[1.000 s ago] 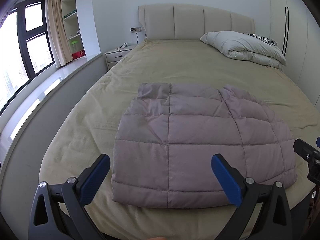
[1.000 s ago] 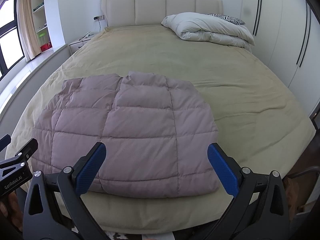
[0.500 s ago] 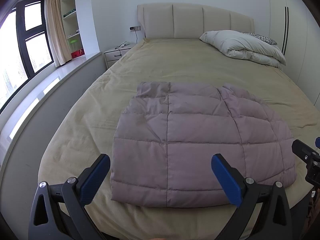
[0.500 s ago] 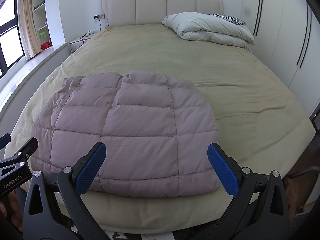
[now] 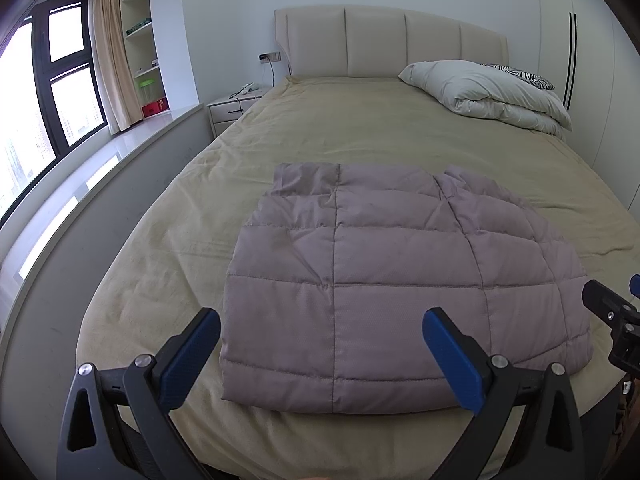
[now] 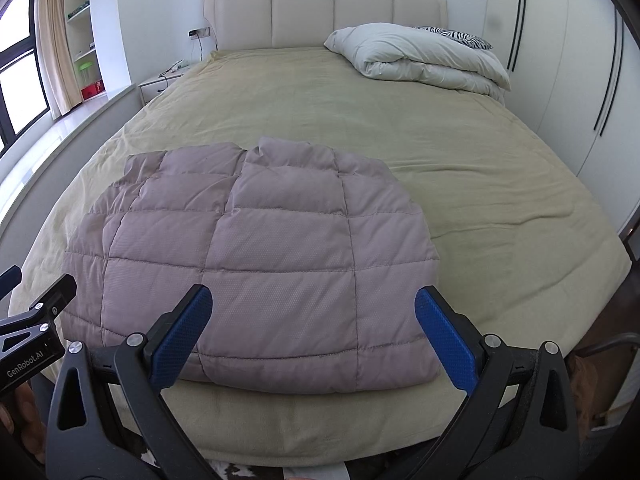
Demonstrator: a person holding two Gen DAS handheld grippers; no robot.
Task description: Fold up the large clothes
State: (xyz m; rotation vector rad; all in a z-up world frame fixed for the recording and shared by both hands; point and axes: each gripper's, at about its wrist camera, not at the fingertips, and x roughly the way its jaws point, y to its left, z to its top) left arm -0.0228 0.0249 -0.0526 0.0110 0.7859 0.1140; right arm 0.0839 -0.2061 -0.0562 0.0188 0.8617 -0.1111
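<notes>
One bed (image 5: 360, 128), filling most of both frames, covered by a beige, softly wrinkled spread; padded cream headboard (image 5: 392, 44) with vertical panels at upper centre. One folded white duvet (image 5: 488, 92) at upper right, puffy, with a zebra-print pillow (image 5: 520, 74) peeking out behind. One mauve quilted puffer jacket (image 5: 400, 288), folded into a rough rectangle, stitched in a grid of padded squares, lying flat on the spread at lower centre of the left view and lower left-centre of the right view (image 6: 256, 264), near the foot edge. One white nightstand (image 5: 236, 108) at left of the headboard, cables on top. Two grippers: left gripper (image 5: 320, 356) at bottom, black frame, ribbed blue pads (image 5: 192, 356), spread wide, gripping nothing; right gripper (image 6: 312, 336) likewise spread wide and empty, above the jacket's near edge. Versus half a second ago: almost unchanged, jacket in same spot, both grippers just as wide apart, framing barely shifted.
</notes>
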